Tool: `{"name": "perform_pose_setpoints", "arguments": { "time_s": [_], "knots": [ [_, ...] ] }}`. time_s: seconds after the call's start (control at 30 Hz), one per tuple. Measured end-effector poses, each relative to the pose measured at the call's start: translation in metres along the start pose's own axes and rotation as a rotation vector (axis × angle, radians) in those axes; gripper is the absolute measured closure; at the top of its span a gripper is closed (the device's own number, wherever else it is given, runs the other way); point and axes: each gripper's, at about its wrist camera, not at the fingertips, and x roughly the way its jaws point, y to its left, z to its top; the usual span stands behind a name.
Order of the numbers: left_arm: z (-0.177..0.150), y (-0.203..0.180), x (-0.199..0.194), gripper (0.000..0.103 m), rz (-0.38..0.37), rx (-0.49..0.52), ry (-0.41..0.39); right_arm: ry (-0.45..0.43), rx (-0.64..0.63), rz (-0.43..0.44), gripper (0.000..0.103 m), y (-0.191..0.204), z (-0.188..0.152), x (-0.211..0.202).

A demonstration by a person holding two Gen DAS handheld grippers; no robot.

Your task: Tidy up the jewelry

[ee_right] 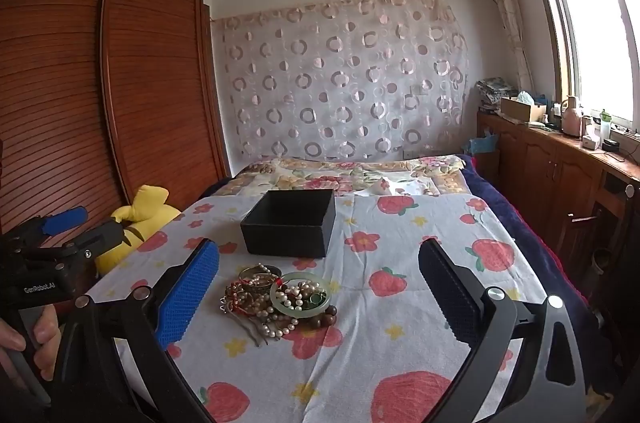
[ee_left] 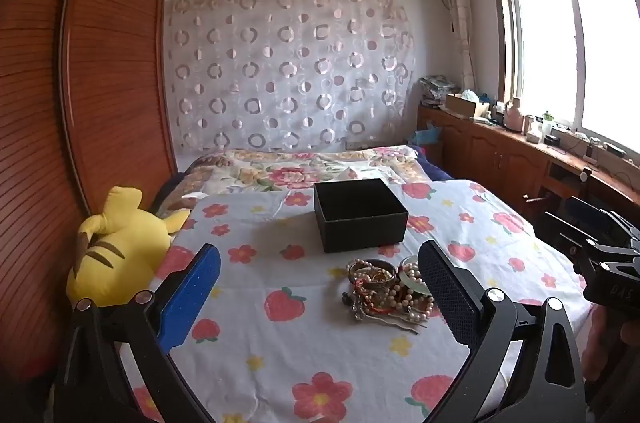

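A tangled pile of jewelry lies on the flowered sheet: pearl strands, gold bangles, a pale green jade bangle, dark wooden beads and a hairpin. It also shows in the right wrist view. An open, empty black box stands just behind the pile, also seen in the right wrist view. My left gripper is open and empty, just short of the pile, which sits by its right finger. My right gripper is open and empty, with the pile by its left finger.
A yellow plush toy lies at the bed's left edge beside a wooden wardrobe. A floral quilt lies behind the box. A cluttered wooden cabinet runs along the right under the window.
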Motion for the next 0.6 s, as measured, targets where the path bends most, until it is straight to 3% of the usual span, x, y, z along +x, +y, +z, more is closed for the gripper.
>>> {"name": "perform_pose_setpoints", "arguments": {
  "time_s": [0.6],
  "knots": [
    [0.0002, -0.0015, -0.0007, 0.007, -0.002, -0.001, -0.004, -0.003, -0.002, -0.001, 0.002, 0.0004, -0.0005, -0.0006]
  ]
}}
